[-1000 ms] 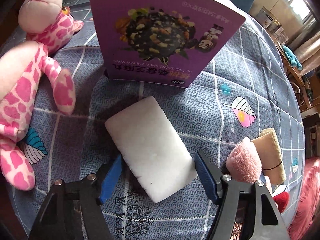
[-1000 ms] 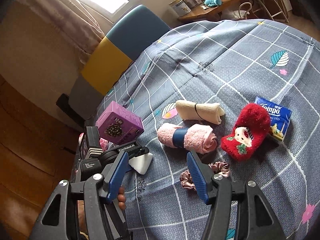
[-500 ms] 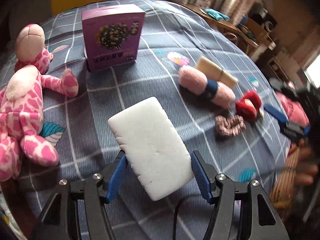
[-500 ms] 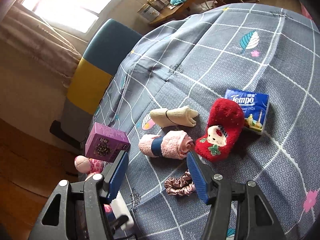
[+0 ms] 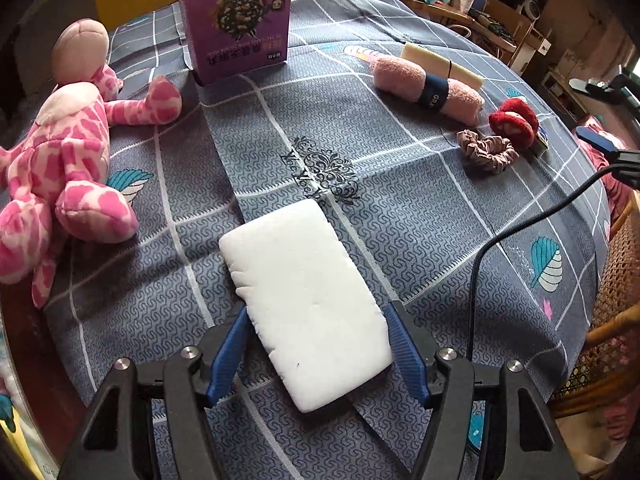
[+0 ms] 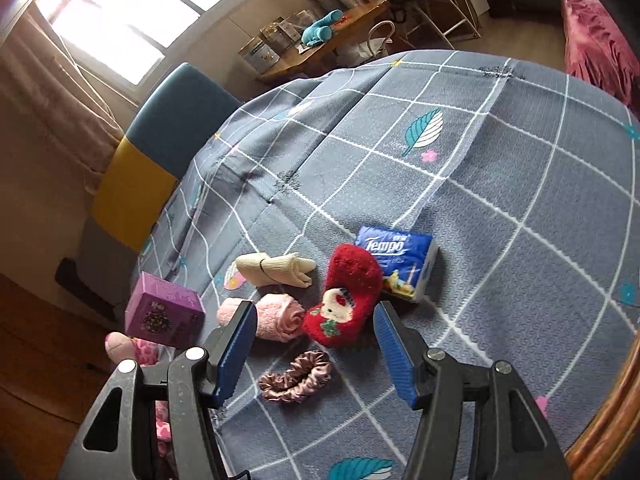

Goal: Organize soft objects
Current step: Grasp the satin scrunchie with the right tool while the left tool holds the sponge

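Note:
My left gripper (image 5: 316, 322) is shut on a white sponge block (image 5: 304, 300) and holds it above the grey checked cloth (image 5: 400, 208). A pink plush toy (image 5: 60, 160) lies at the left. A pink rolled towel (image 5: 428, 88), a beige roll (image 5: 440, 65), a red sock (image 5: 516, 122) and a pink scrunchie (image 5: 488, 152) lie at the far right. My right gripper (image 6: 314, 332) is open and empty, above the red sock (image 6: 344, 300) and scrunchie (image 6: 296, 376). The towel (image 6: 276, 316) and beige roll (image 6: 276, 269) lie beyond.
A purple box (image 5: 238, 20) stands at the back of the cloth and shows in the right wrist view (image 6: 164, 310) too. A blue Tempo tissue pack (image 6: 400, 260) lies by the sock. A black cable (image 5: 520, 236) hangs at the right. A blue-yellow chair (image 6: 160, 160) stands behind.
My left gripper closed on the white sponge, lifted it and pulled back from the purple box. My right gripper moved closer to the red sock and scrunchie.

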Action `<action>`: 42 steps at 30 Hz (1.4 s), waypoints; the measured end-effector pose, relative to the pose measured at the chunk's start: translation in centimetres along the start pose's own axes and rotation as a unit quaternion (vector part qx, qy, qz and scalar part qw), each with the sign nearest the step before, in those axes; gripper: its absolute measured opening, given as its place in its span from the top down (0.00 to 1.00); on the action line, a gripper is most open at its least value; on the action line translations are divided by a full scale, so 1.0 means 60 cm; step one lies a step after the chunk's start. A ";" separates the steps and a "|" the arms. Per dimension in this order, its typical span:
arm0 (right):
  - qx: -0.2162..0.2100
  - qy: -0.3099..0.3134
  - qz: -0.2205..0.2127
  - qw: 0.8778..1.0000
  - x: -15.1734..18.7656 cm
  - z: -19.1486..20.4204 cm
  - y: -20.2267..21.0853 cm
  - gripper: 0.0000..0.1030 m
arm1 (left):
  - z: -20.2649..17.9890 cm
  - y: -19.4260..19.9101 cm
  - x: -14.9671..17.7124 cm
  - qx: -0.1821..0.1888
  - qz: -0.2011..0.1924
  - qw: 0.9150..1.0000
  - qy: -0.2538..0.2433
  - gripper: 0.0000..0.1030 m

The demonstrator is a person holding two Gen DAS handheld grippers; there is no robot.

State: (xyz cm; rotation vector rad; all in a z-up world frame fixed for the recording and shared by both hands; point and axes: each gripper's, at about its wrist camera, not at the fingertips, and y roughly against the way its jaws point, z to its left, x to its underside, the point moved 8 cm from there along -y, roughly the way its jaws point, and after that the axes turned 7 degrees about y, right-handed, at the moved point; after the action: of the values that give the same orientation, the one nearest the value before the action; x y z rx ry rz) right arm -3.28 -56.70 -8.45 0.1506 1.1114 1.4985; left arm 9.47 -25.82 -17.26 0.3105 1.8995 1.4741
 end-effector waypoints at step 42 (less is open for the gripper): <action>0.092 0.286 0.191 0.935 0.146 0.134 -0.185 0.33 | 0.004 0.013 0.007 0.009 -0.057 0.997 0.041 0.34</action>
State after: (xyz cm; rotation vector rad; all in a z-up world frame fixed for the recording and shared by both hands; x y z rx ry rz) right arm 7.23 -46.90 -16.08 0.0582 1.7701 1.8428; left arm 9.18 -25.17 -16.75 0.1487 1.9629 1.4151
